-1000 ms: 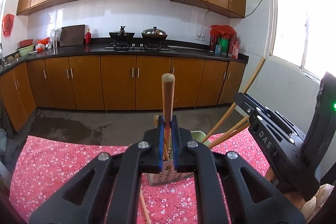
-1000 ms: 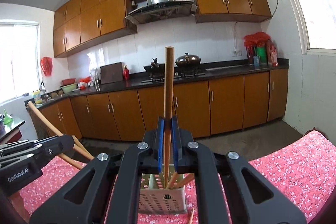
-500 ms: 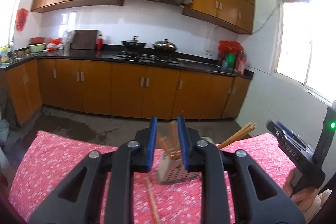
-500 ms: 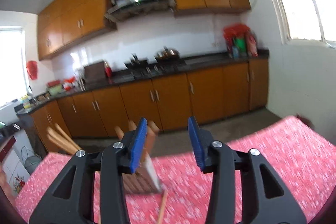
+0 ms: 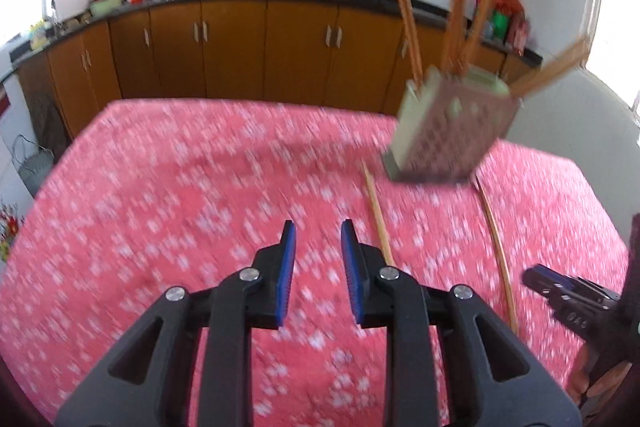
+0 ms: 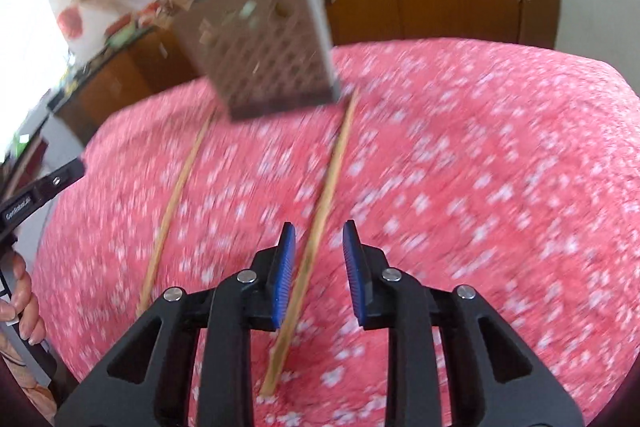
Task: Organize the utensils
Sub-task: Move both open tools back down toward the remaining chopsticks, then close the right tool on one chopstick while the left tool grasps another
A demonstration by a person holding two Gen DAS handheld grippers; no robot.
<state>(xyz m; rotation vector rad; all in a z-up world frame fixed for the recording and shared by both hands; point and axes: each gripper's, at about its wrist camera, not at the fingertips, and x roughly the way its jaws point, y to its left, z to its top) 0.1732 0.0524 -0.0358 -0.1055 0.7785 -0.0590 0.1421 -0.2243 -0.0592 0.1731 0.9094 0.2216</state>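
Note:
A perforated utensil holder (image 5: 452, 127) stands on the pink floral tablecloth (image 5: 200, 187) and holds several wooden chopsticks (image 5: 404, 11). It also shows in the right wrist view (image 6: 264, 51). Two chopsticks lie on the cloth before it: one (image 5: 378, 215) and another (image 5: 496, 247); in the right wrist view they are the left one (image 6: 176, 203) and the right one (image 6: 320, 223). My left gripper (image 5: 316, 247) is open and empty above the cloth. My right gripper (image 6: 318, 247) is open above the right chopstick, whose shaft lies between its jaws. The frames are motion-blurred.
The right gripper's body (image 5: 576, 307) shows at the right edge of the left wrist view. The left gripper and a hand (image 6: 24, 211) show at the left edge of the right wrist view. Kitchen cabinets (image 5: 240, 43) and a dark countertop stand beyond the table.
Both grippers held a chopstick over the holder a second ago, then opened and let go. Both have since pulled back and tilted down toward the cloth.

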